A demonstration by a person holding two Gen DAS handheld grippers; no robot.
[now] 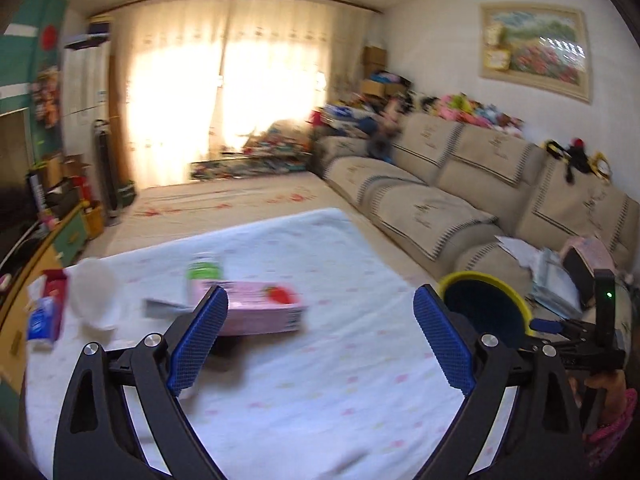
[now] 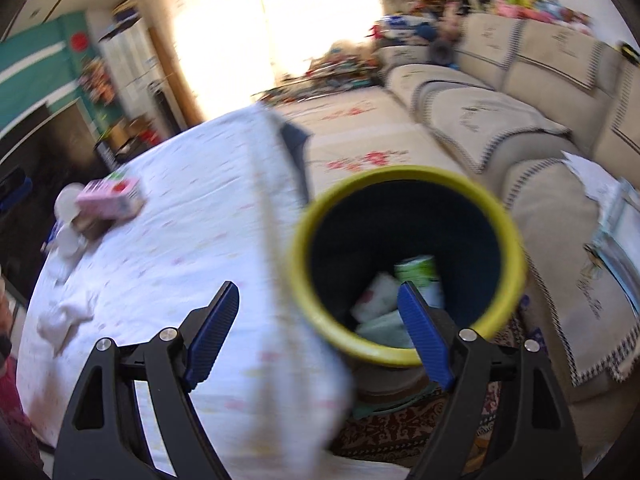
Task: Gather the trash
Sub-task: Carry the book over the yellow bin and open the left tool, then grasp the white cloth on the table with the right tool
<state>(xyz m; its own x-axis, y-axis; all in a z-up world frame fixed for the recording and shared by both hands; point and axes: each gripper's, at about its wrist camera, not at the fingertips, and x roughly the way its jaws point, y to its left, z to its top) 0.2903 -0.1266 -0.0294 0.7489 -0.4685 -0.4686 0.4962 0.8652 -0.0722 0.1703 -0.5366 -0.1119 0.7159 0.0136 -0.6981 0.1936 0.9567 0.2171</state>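
Note:
A pink strawberry carton (image 1: 260,312) lies on the white-clothed table (image 1: 320,400), with a green-and-white bottle (image 1: 204,272) behind it and a clear plastic cup (image 1: 94,292) to its left. My left gripper (image 1: 316,340) is open and empty, just short of the carton. The yellow-rimmed dark bin (image 2: 404,264) stands off the table's right edge and holds a green-and-white bottle (image 2: 420,276) and white wrappers (image 2: 376,300). My right gripper (image 2: 320,332) is open and empty above the bin's near rim. The bin also shows in the left wrist view (image 1: 484,308). The carton shows far left in the right wrist view (image 2: 112,196).
A tissue pack (image 1: 42,320) and a red box (image 1: 54,284) lie at the table's left edge. A crumpled white tissue (image 2: 66,316) lies on the table. A beige sofa (image 1: 460,188) runs along the right. A patterned rug (image 2: 400,428) lies under the bin.

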